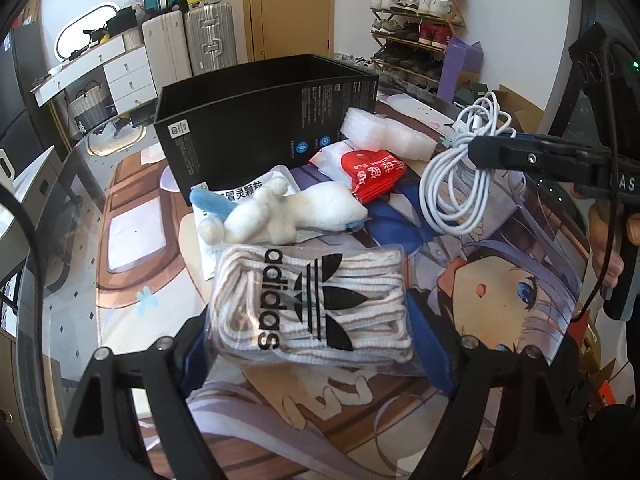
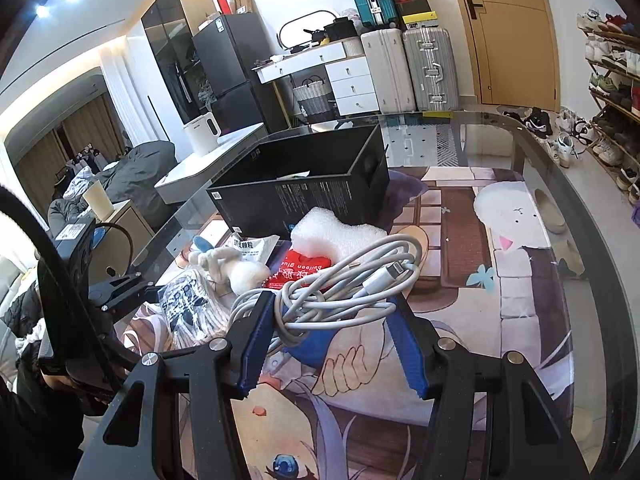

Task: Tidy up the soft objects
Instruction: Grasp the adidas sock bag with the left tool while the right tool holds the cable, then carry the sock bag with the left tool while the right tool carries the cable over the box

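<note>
The sock pack [image 1: 308,304] is straddled, not yet pinched, by the spread left tool [image 1: 320,344] on the near counter [image 1: 132,216], apparently for pickup. The cable [image 2: 340,288] is kept clenched in the right tool [image 2: 328,344], lifted clear, presumably bound for the far box [image 2: 304,184].

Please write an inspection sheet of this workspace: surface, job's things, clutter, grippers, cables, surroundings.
Surface: glass table covered by an illustrated mat.
Job's things: bagged laces, plush toy, foam piece, red packet, white sachet; open black box behind them.
Clutter: nothing seen beyond these.
Grippers: left gripper open around the bagged laces; right gripper shut on the white cable.
Cables: coiled white cable, lifted in the right gripper.
Surroundings: suitcases, shoe rack, door.
</note>
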